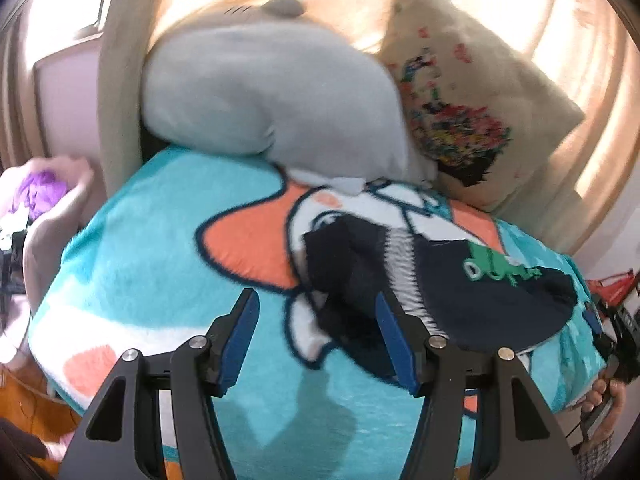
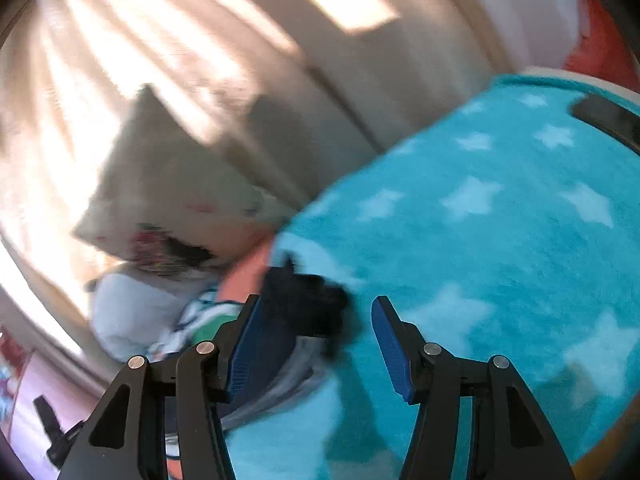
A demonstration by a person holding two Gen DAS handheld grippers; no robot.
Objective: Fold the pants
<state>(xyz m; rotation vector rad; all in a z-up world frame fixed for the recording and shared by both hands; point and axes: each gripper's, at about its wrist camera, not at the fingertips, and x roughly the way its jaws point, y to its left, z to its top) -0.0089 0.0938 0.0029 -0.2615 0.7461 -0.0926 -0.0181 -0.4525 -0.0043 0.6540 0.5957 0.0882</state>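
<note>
Covering the bed, turquoise blanket [image 1: 152,264], dark pants [image 1: 460,292], pillows, sunlit curtains [image 1: 500,4]

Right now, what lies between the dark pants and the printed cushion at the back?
In the left wrist view, only the teal blanket lies between the dark pants and the printed cushion; nothing else sits there.

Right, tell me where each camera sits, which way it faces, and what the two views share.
Left wrist: rides the left gripper, looking along its spread fingers over the dark pants on the teal blanket; a hand shows at right.
Right wrist: rides the right gripper, fingers spread, facing the pants edge and starred blanket.
Shared: pants, blanket, printed pillow, grey cushion.
</note>
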